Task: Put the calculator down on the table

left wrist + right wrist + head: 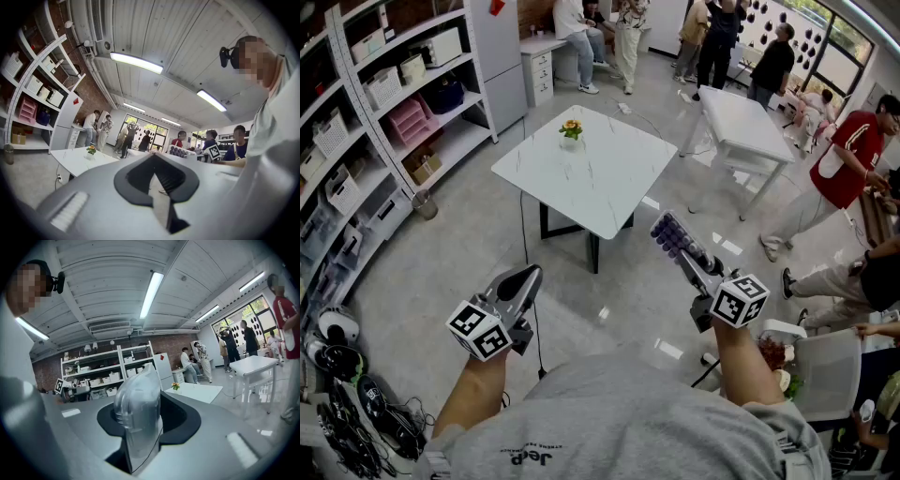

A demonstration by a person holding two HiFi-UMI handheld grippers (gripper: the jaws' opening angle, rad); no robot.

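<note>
The calculator (675, 239), silver-backed with purple keys, is in the air, with my right gripper (697, 266) shut on its lower part. In the right gripper view its silver back (138, 413) stands upright between the jaws. It is in front of and above the white square table (609, 178), apart from the tabletop. The table bears a small flower pot (571, 131) near its far corner. My left gripper (525, 278) hangs at the left, short of the table, shut with nothing in it; its tips (154, 157) meet in its own view.
White shelves (403, 103) with boxes line the left wall. A second white table (745, 122) stands at the right. Several people stand at the back and right. A grey chair (825, 370) is at my lower right. A cable runs on the floor under the table.
</note>
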